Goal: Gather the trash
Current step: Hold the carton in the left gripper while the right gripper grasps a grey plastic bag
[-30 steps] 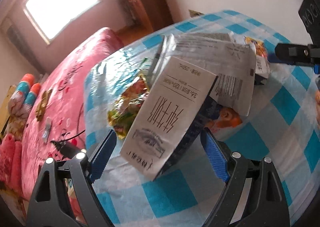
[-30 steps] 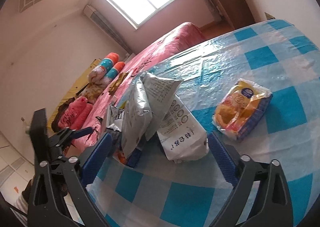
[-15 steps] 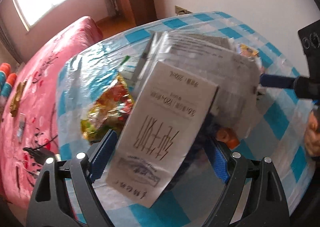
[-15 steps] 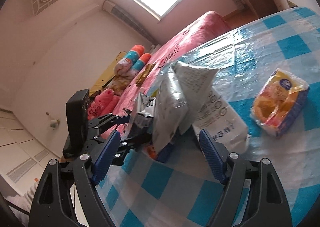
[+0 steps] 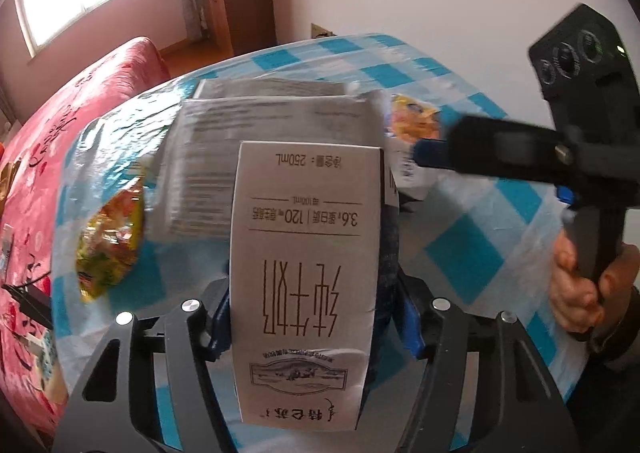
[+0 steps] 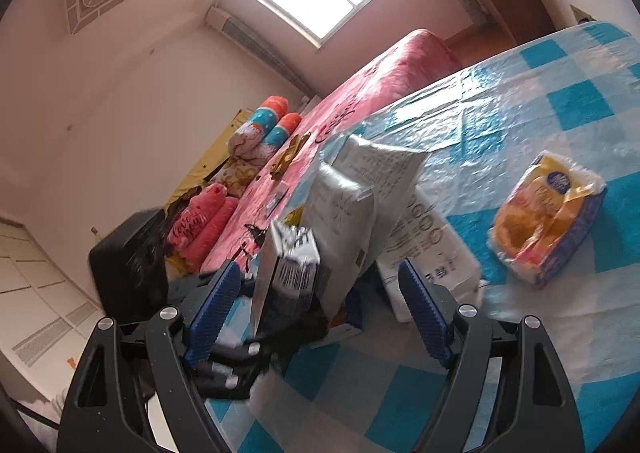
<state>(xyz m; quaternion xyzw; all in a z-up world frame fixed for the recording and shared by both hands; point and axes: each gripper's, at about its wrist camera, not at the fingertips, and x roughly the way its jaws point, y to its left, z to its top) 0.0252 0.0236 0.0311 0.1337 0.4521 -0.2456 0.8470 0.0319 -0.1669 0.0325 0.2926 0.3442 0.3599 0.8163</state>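
milk carton (image 5: 306,277) lengthwise between closing left gripper (image 5: 316,327) fingers, top nearest camera

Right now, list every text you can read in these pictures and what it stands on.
"250mL", upside down, on the white milk carton.
"3.6" and "120", on the same carton.
Large Chinese characters on the carton: "纯牛奶".
Print on the grey bags: too blurred.
Barcode label: digits unreadable.

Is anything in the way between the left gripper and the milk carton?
No. The milk carton already sits between the fingers of the left gripper, which are closing on its sides. Nothing visible lies between them. The other wrappers sit behind the carton, farther along the table.
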